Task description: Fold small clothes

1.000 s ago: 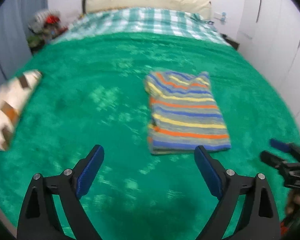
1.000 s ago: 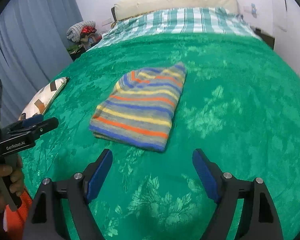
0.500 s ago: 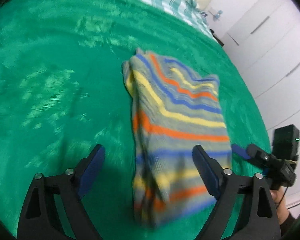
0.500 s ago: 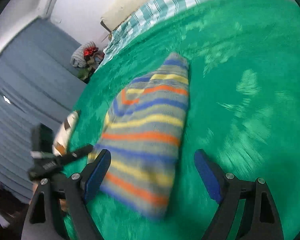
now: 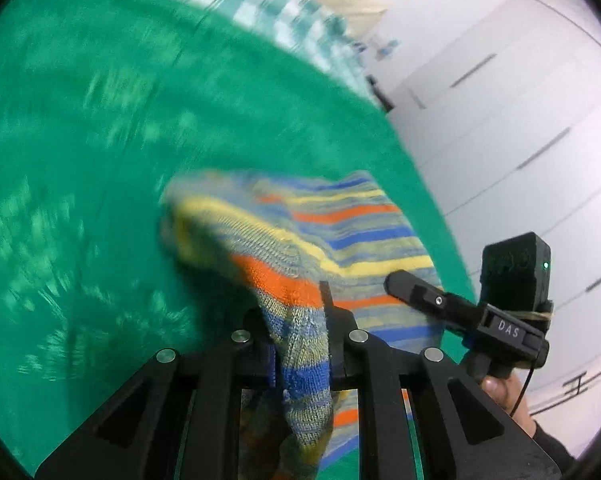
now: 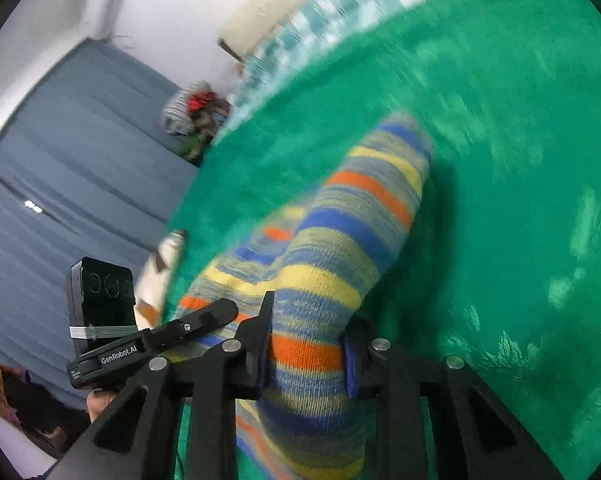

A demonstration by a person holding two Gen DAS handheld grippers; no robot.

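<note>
A folded striped knit garment (image 5: 340,224) in grey, blue, yellow and orange lies on the green bedspread (image 5: 80,140), its near end lifted. My left gripper (image 5: 298,336) is shut on the garment's near left edge. My right gripper (image 6: 306,356) is shut on the near right edge of the same garment (image 6: 364,208). The right gripper also shows in the left wrist view (image 5: 452,304), beside the cloth. The left gripper shows in the right wrist view (image 6: 188,328). Both views are motion-blurred.
A white patterned pillow (image 6: 156,276) lies at the bed's left edge. Checked bedding (image 5: 268,12) and a cream headboard lie at the far end. White wardrobe doors (image 5: 540,120) stand on the right, blue curtains (image 6: 60,168) on the left.
Both grippers went from open above the bed to the garment's near end and shut on it. The near end has risen off the bedspread.
</note>
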